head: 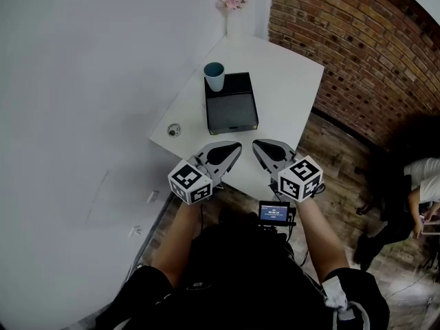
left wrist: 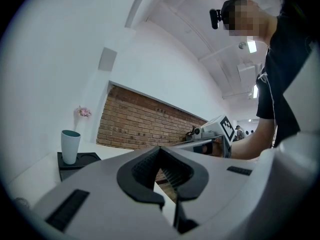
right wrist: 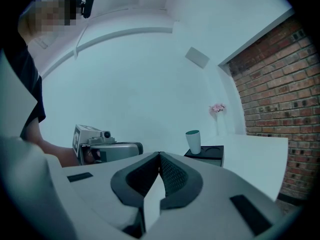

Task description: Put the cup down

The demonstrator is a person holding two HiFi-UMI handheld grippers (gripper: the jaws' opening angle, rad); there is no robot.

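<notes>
A pale cup (head: 214, 75) with a teal inside stands upright on the far left corner of a black tray (head: 232, 108) on the white table (head: 289, 81). The same cup (left wrist: 70, 146) shows at the left of the left gripper view, and the cup (right wrist: 193, 141) shows right of centre in the right gripper view. My left gripper (head: 236, 147) and right gripper (head: 256, 145) hover side by side over the table's near edge, well short of the tray. Both are shut with their tips together and hold nothing.
A thin vase of pink flowers (head: 229, 7) stands at the table's far corner by the white wall. A small round fitting (head: 174, 130) sits at the table's left edge. A brick wall (head: 357, 53) runs along the right. Another person (head: 419, 191) sits at the far right.
</notes>
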